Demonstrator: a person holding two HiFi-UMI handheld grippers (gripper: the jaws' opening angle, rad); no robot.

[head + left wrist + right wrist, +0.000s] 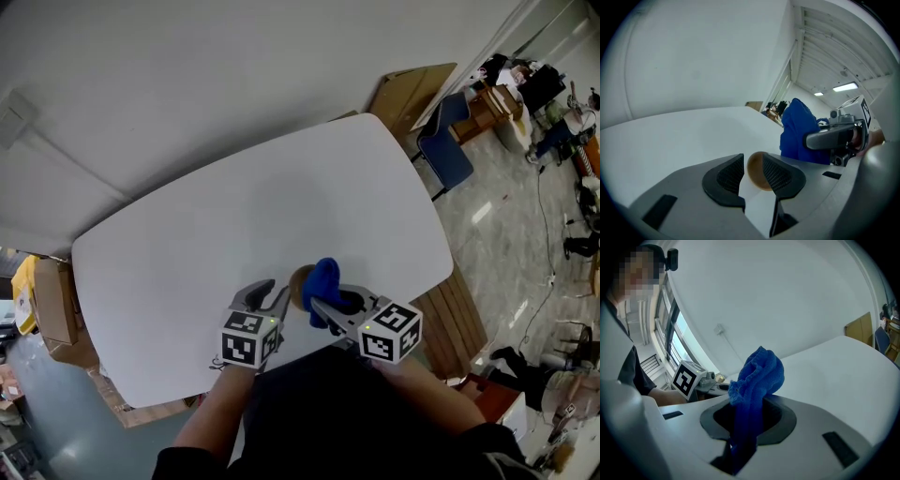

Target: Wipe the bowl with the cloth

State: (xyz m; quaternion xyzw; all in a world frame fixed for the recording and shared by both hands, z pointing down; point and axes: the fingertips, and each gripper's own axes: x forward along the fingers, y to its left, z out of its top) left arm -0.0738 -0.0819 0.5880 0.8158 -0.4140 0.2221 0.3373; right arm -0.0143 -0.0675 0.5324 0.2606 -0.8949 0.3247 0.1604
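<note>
1. Head view, count: one white table [234, 202], one brown bowl [299, 284], one blue cloth [325, 277], two grippers, each with one marker cube.
2. Same view: the left gripper [280, 297] and right gripper [322, 306] sit side by side over the table's near edge. The bowl is at the left gripper's tips, turned on its side. The cloth overlaps the bowl's right edge; contact between them cannot be judged.
3. Same view, room: rounded tabletop, otherwise bare. There is a pale wall beyond it, cardboard boxes [56, 305] at the left, one blue chair [448, 150] and a brown board [412, 89] at the far right. The floor is glossy, with cables and clutter at the right edge.
4. Left gripper view: the jaws are nearly together and clamped on the bowl's rim, one pad inside the bowl and one outside, with its hollow facing the camera. White tabletop shows below it. The cloth hangs just to the right, and two ceiling light strips [843, 86] are visible.
5. Right gripper view: the jaws are pinched on the cloth. One bunched end stands above them and a tail hangs down through the gap. Windows [670, 329] are at the left, and the tabletop runs off to the right.
</note>
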